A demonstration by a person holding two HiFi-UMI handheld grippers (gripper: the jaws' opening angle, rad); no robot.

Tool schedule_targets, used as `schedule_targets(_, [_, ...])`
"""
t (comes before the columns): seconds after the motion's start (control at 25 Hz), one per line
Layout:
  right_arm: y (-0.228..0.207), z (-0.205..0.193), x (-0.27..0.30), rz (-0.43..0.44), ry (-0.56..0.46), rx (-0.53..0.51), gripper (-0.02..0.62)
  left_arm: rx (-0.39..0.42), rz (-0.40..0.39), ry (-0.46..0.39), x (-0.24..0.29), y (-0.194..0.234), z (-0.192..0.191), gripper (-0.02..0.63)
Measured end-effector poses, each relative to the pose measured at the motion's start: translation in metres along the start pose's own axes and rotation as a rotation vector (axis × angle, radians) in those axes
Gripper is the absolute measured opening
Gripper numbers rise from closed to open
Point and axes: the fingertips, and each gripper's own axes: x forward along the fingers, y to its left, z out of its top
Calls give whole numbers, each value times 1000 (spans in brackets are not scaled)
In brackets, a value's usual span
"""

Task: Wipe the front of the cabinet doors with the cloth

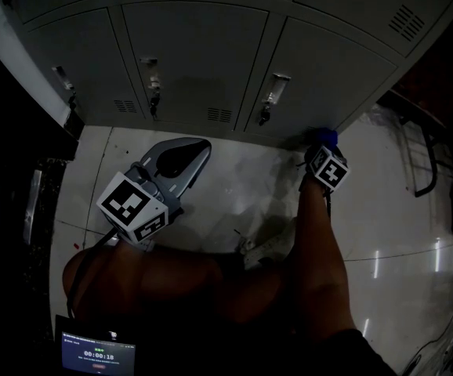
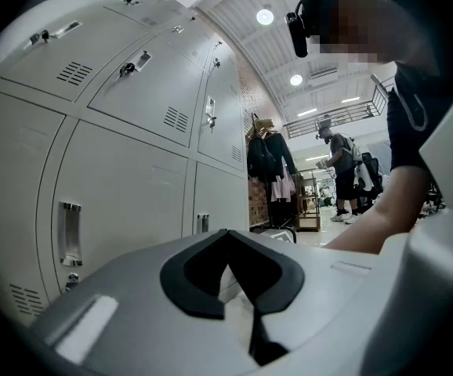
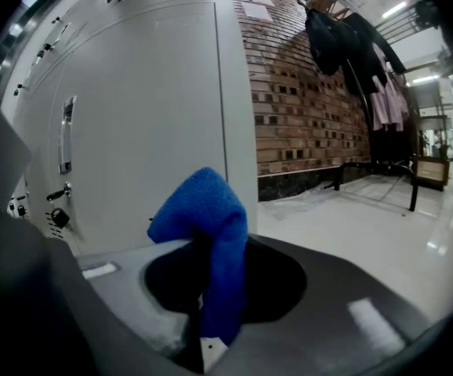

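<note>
Cloth point(image 3: 201, 225) pinched by right gripper point(image 3: 203, 331); cabinet doors point(image 1: 187, 61) closed.

Two grippers, left gripper point(image 1: 195, 151) and right gripper point(image 1: 321, 142), one cloth point(image 3: 208, 233), three handled cabinet doors point(image 1: 187, 53)

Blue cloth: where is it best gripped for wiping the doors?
Grip the blue cloth by its gathered lower end, from the side away from the cabinet door, as the right gripper does: its fold then bulges forward as a pad.

Can see only a blue bit of the cloth point(image 1: 327, 136) past the right gripper point(image 1: 320, 152). Cannot see the tops of the cabinet doors point(image 1: 203, 53), cut off.
</note>
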Motion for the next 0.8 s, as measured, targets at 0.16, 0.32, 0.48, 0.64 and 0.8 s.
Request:
schedule_targets(0.16, [-15,7,-5,-23,-18,61,74,-2,5,-1,0,2,-1,6])
schedule_targets(0.32, [-4,18,-15,8,-43,123,74,0,8,-10,0,3,2,6])
schedule_targets(0.48, [23,48,-30,83,-106,71,74,1,10,-19,-1,4,5,6])
schedule_targets(0.64, [66,95,-59,184,-216,-53,74,3,12,-31,-2,5,11,6])
schedule_targets(0.8, [113,132,-92,301,-320,-167,74,4,13,-42,-3,6,15,6])
